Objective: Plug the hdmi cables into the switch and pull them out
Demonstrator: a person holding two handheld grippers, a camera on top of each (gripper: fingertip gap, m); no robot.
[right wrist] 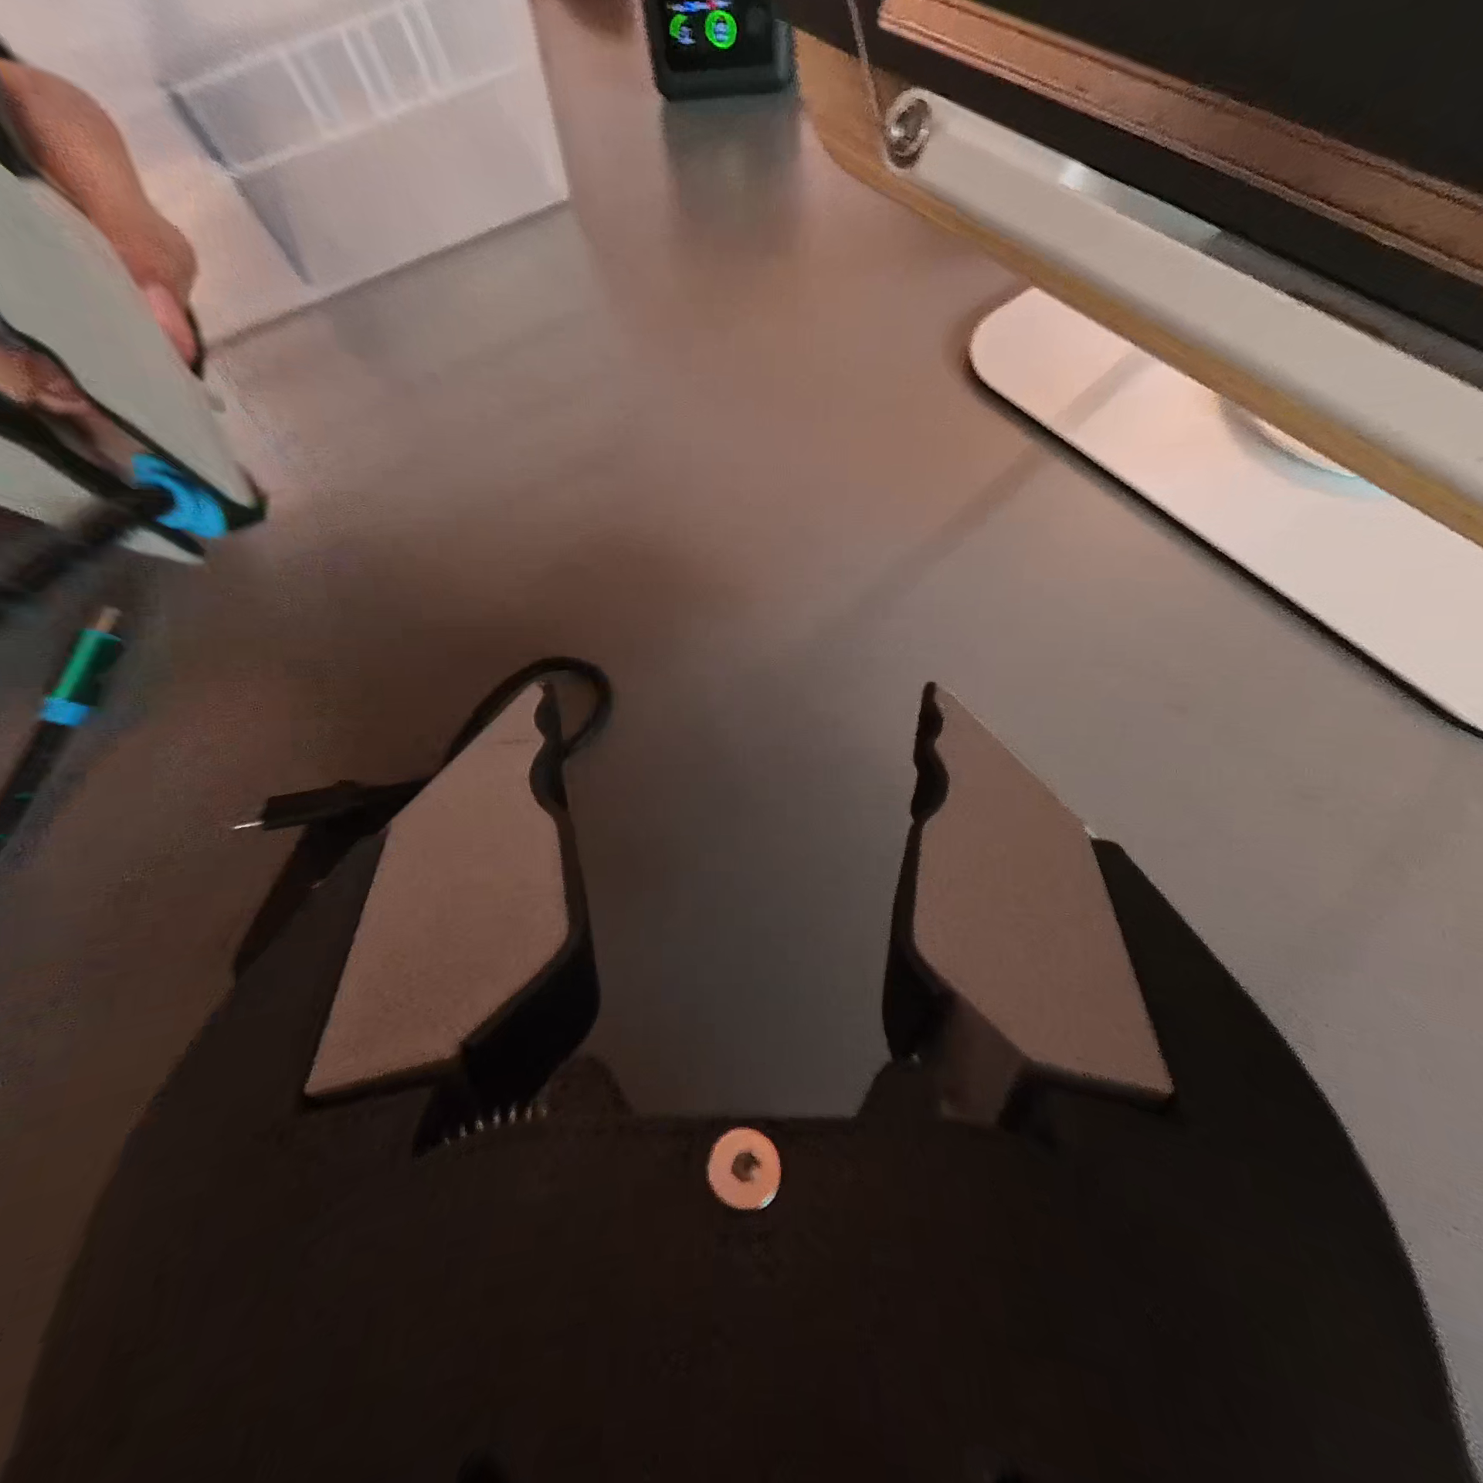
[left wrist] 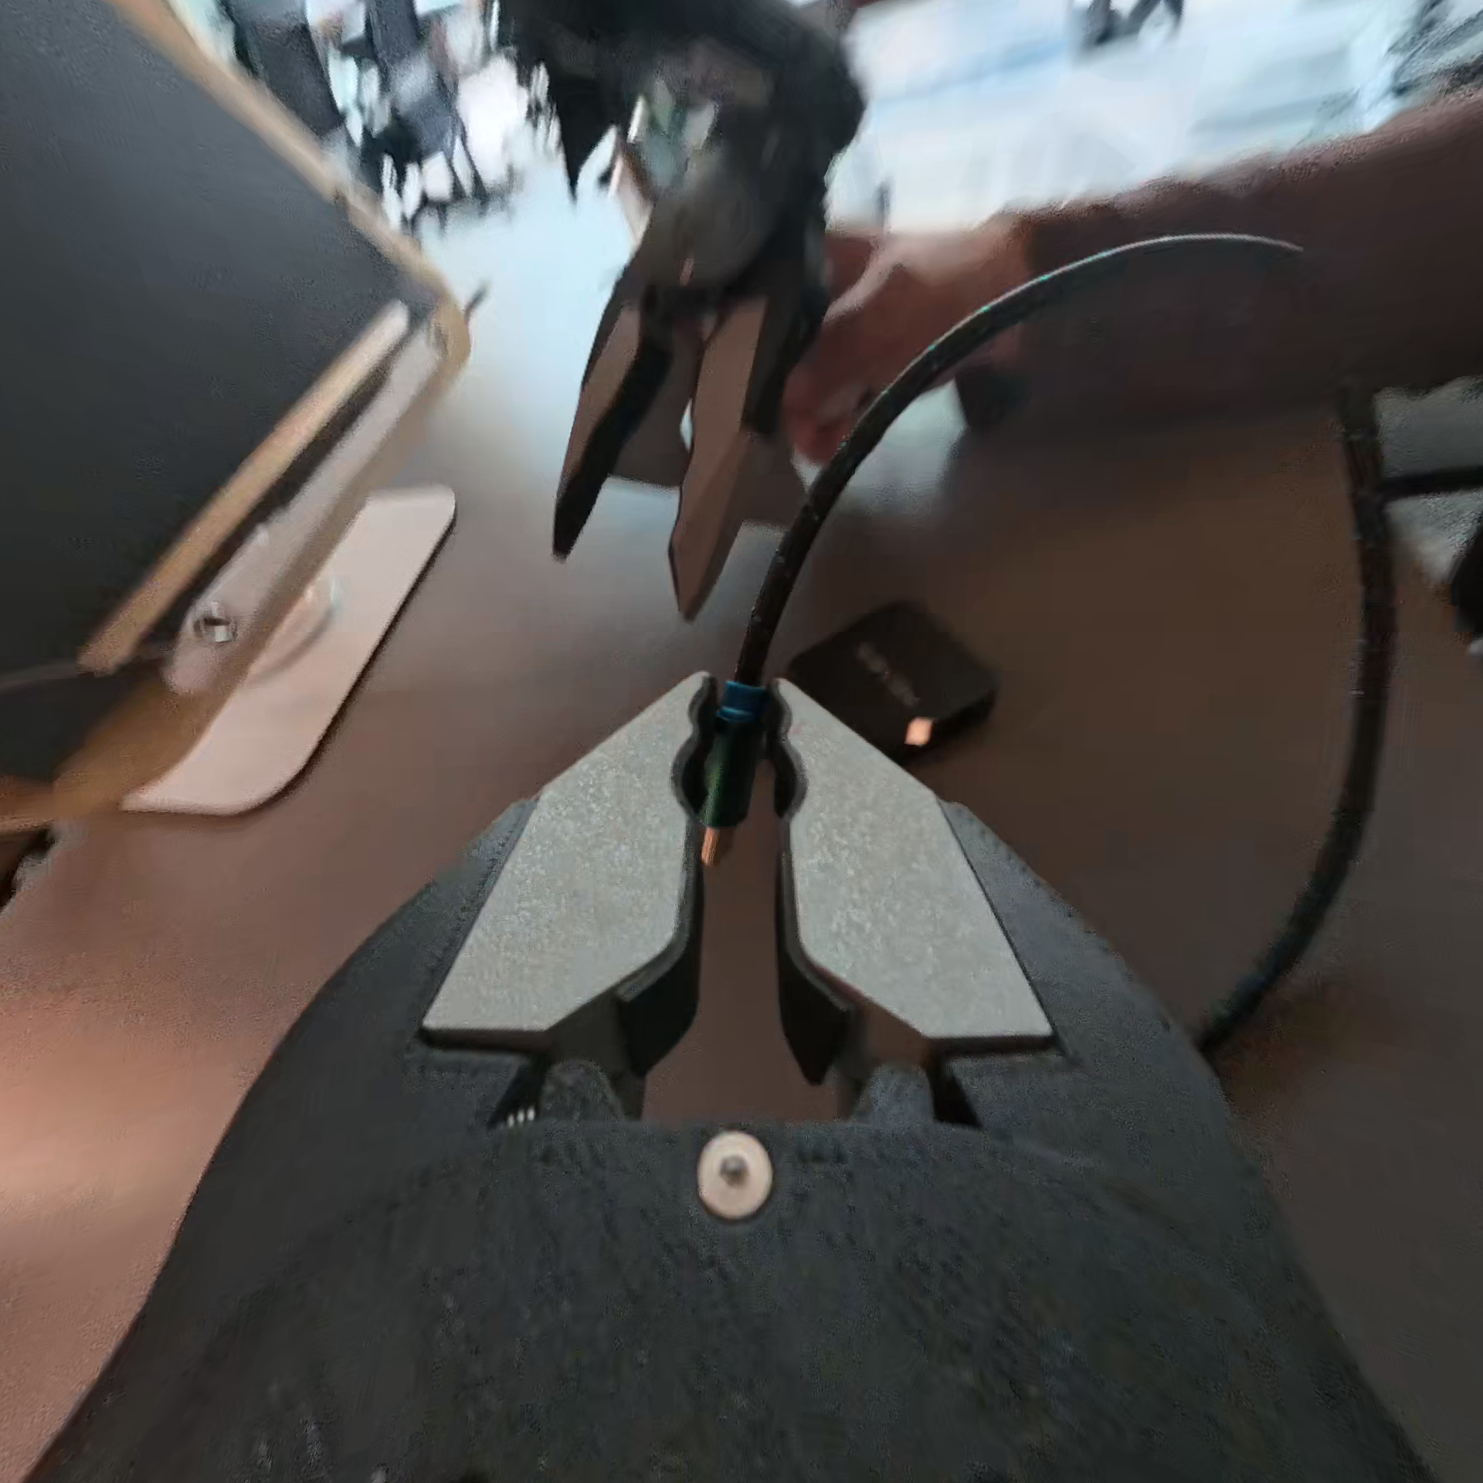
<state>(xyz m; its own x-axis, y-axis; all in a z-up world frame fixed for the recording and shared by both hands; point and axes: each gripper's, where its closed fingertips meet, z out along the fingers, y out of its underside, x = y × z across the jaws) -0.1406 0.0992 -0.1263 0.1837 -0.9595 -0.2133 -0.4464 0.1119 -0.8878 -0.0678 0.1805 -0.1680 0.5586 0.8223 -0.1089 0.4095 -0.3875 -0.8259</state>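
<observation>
Up close in the left wrist view, the left gripper (left wrist: 738, 710) is clamped on an HDMI cable (left wrist: 810, 513) just behind its plug (left wrist: 726, 790), the fingertips pinching a blue band at the base of the connector. The plug has a dark green shell and a coppery metal tip, and it points back toward the camera between the two grey fingers. The black braided cable rises from the grip, arches over to the right and loops down beside the gripper to the brown worktop (left wrist: 1083, 602). Just beyond the fingertips and slightly right of them lies the switch (left wrist: 891, 682), a small flat black box resting on the worktop with one port glinting on its near edge; the plug is apart from it. Above and behind the switch hangs the right gripper (left wrist: 622, 562), blurred, its fingers spread apart and holding nothing. In the right wrist view a second green plug (right wrist: 84, 666) with a blue band lies at the far left, and a thin black cable (right wrist: 417, 770) curls by the right gripper's left finger (right wrist: 473, 851).
</observation>
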